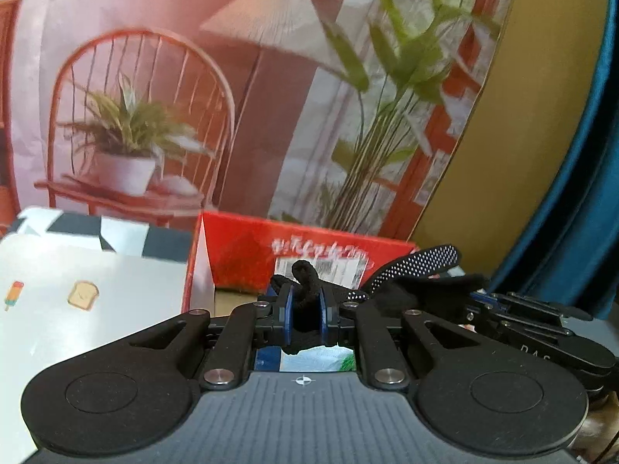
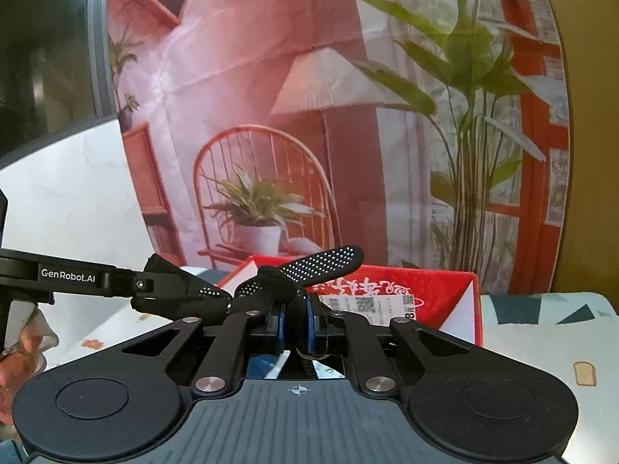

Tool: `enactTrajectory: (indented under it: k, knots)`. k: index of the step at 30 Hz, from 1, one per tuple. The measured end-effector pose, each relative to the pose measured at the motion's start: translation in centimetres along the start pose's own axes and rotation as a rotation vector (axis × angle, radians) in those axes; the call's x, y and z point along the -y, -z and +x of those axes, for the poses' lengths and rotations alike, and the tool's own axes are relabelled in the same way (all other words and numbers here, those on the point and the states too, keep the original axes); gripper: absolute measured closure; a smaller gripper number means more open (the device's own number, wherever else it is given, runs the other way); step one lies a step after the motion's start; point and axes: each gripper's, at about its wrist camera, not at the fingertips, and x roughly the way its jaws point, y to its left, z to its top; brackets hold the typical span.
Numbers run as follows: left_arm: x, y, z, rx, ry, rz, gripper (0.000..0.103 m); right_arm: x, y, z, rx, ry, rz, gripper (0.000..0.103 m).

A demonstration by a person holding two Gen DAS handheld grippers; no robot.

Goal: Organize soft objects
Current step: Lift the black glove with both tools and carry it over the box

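A black glove (image 1: 421, 270) with white grip dots is stretched between both grippers, held above the table in front of an open red box (image 1: 247, 247). My left gripper (image 1: 305, 305) is shut on one end of the glove. My right gripper (image 2: 296, 321) is shut on the other end, and the glove's dotted fingers (image 2: 325, 261) stick up and to the right. The right gripper's body shows at the right of the left wrist view (image 1: 541, 321). The left gripper shows at the left of the right wrist view (image 2: 69, 276). The red box (image 2: 437, 294) stands just behind the glove.
The table (image 1: 77, 309) has a white cloth with small food prints and a dark geometric border. A printed backdrop (image 1: 193, 96) of a chair, lamp and plants hangs close behind the box. A blue curtain (image 1: 580, 193) hangs at the right.
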Motion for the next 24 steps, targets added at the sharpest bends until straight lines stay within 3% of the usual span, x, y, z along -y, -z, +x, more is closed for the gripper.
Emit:
enactTrajectory:
  k: [5,10,16,24]
  knots:
    - [-1.1,0.9,2.9,-0.113,-0.032,-0.012,0.089,0.9,1.1,2.8,-0.104,0.025,0.044,0.093]
    - [-1.4,1.7,4.8,-0.175,-0.059,0.008,0.089,2.0,3.0,4.9,-0.21,0.047,0.107,0.093]
    - [-1.2,1.8,5.7,-0.18,-0.092,0.062,0.089,2.6,3.8,5.4,-0.223,0.073,0.126,0.09]
    - [-1.6,2.0,6.2,-0.187,-0.135,0.048,0.087,3.0,3.8,5.0,-0.207,0.099,0.115,0.08]
